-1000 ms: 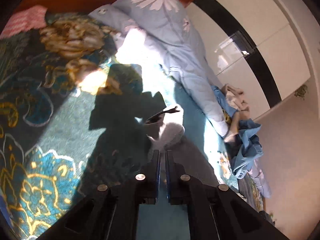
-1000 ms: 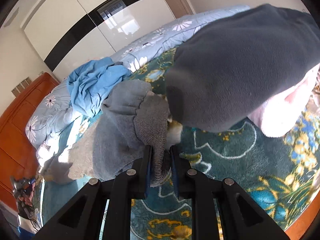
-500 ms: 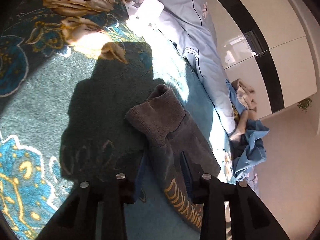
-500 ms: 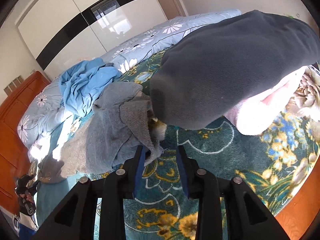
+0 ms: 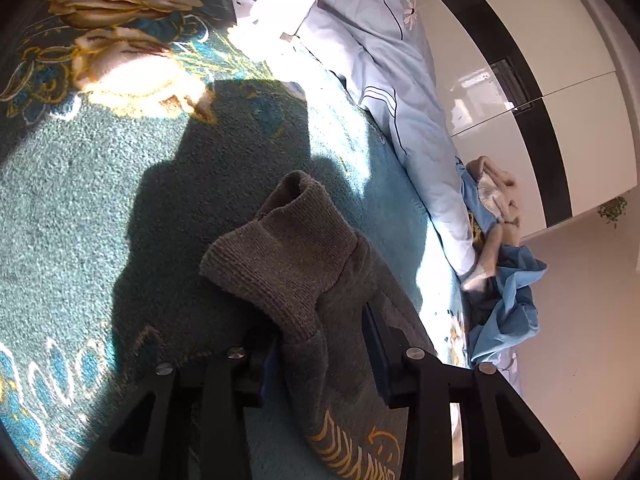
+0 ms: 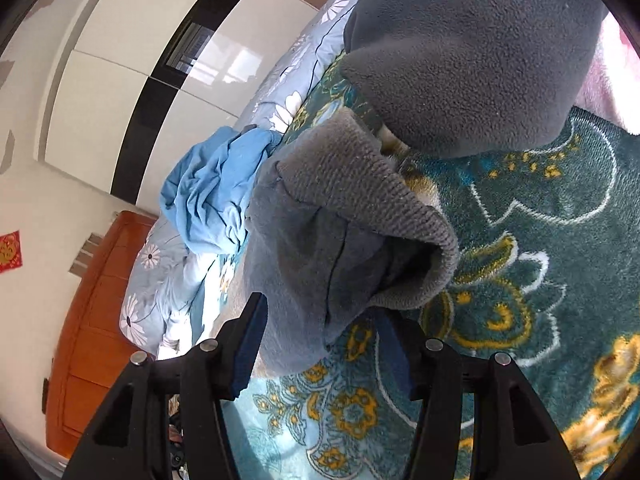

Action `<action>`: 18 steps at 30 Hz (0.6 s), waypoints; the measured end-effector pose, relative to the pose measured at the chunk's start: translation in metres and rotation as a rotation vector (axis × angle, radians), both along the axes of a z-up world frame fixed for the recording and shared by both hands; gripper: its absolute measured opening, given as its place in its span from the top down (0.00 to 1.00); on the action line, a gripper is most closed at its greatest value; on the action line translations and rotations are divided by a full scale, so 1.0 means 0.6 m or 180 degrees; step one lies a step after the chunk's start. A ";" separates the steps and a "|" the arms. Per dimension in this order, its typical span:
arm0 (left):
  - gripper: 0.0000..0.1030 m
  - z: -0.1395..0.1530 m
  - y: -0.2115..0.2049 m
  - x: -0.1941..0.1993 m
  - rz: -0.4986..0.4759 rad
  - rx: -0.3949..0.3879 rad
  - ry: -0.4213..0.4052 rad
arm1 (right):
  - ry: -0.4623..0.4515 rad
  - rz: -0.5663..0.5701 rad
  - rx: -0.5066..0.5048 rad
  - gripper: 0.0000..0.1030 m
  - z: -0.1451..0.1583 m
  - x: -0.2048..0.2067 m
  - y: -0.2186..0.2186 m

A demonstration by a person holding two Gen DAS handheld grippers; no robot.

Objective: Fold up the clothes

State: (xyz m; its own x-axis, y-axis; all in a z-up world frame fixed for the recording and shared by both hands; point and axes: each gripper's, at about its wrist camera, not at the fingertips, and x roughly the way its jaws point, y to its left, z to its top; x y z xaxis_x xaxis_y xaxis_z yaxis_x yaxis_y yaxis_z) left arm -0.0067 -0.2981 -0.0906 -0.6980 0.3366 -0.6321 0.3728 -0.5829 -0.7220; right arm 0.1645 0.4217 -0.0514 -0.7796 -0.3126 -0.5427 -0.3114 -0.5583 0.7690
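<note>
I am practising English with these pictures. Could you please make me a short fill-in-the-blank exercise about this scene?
1. The grey garment lies on a floral blanket whose ground colour is ____.
2. The lettering printed on the garment is ____.
3. The crumpled cloth behind the garment is ____.
4. The wardrobe doors are white with a ____ stripe.

Missing words: teal; yellow; blue; black

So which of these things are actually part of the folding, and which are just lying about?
Part of the job:
- grey sweater, lying between the jaws of both grippers
- left gripper, jaws closing
- right gripper, jaws opening

Lying about:
- blue garment, crumpled
- floral duvet
- teal blanket underneath
- wardrobe
- dark fleece sleeve
</note>
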 end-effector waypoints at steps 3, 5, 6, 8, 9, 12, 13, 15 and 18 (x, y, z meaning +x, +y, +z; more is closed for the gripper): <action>0.88 0.006 -0.004 -0.001 0.0066 0.0001 0.0006 | -0.0003 -0.0127 -0.0018 0.48 0.003 -0.010 -0.001; 0.89 0.020 -0.006 0.004 0.0120 0.0017 0.0090 | -0.0042 -0.0207 0.0009 0.73 0.009 -0.014 -0.001; 0.89 0.032 -0.008 0.008 0.0147 0.0002 0.0141 | -0.0044 -0.0238 0.0022 0.83 0.014 -0.014 -0.001; 0.90 0.058 -0.011 0.018 0.0201 -0.0041 0.0249 | 0.0053 -0.0264 0.0052 0.86 0.030 -0.008 -0.002; 0.90 0.073 -0.014 0.025 0.0235 -0.0054 0.0323 | 0.0112 -0.0263 0.0119 0.87 0.043 -0.004 -0.004; 0.90 0.125 -0.023 0.060 0.0293 -0.0088 0.0563 | 0.0322 -0.0208 0.0270 0.89 0.084 0.017 -0.011; 0.90 0.141 -0.026 0.076 0.0310 -0.0125 0.0640 | 0.0388 -0.0170 0.0307 0.90 0.096 0.024 -0.015; 0.90 0.173 -0.034 0.115 0.0341 -0.0200 0.0796 | 0.0512 -0.0108 0.0379 0.90 0.117 0.041 -0.024; 0.90 0.193 -0.051 0.177 0.0347 -0.0365 0.0894 | 0.0644 -0.0023 0.0427 0.90 0.131 0.076 -0.031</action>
